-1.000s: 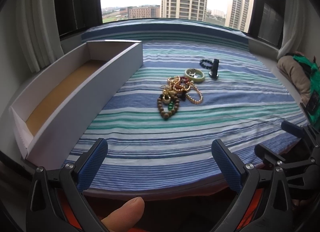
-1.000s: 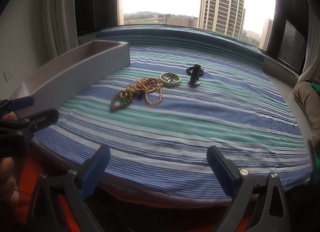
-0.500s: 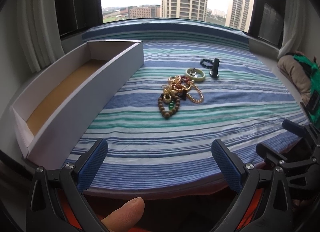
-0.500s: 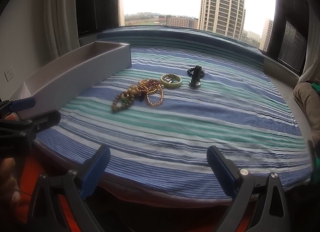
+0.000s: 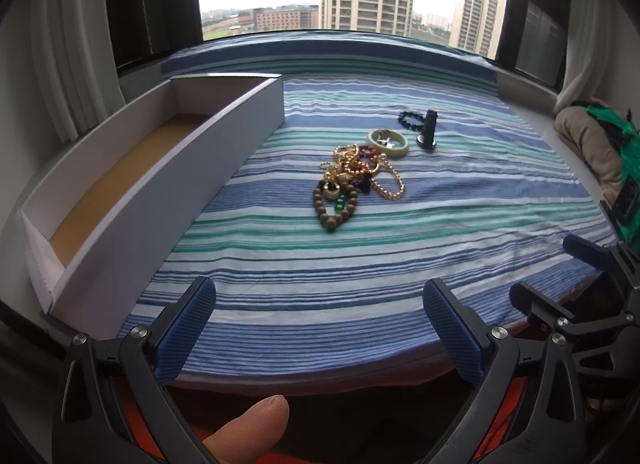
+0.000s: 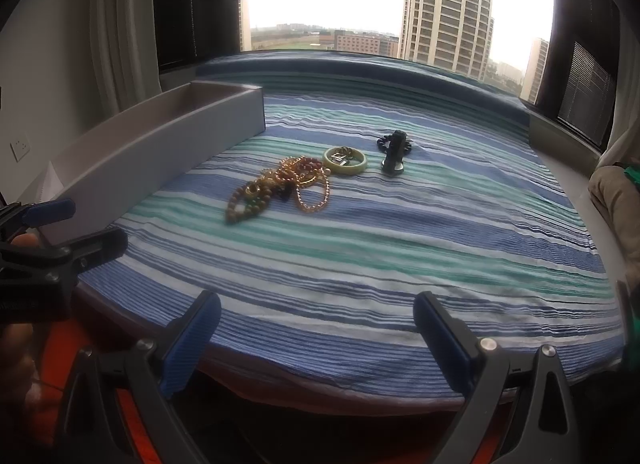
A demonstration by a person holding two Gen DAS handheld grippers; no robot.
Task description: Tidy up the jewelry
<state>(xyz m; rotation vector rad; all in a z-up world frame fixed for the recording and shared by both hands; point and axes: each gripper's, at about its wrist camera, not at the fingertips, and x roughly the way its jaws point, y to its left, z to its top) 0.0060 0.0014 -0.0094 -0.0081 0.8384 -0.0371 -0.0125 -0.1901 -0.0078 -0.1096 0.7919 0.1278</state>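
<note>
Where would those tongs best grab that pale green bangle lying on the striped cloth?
Probably from above, pinching across one side of the pale green bangle rim, one finger inside and one outside. It lies flat, so there is little side to squeeze. The near-right arc looks freest; small metal pieces sit inside the ring.

A broad stretch of bare blue, green and white striped bedsheet (image 5: 320, 264) lies open between the near edge of the bed and the tangled heap of gold chains and wooden beads (image 5: 352, 180), with more bare sheet to its right. On the left, the long white cardboard box with a brown floor (image 5: 132, 200) walls off that side, its top open. Behind the heap, the pale green bangle (image 5: 388, 141) and the upright black stand (image 5: 429, 130) sit close together, leaving only narrow gaps.
</note>
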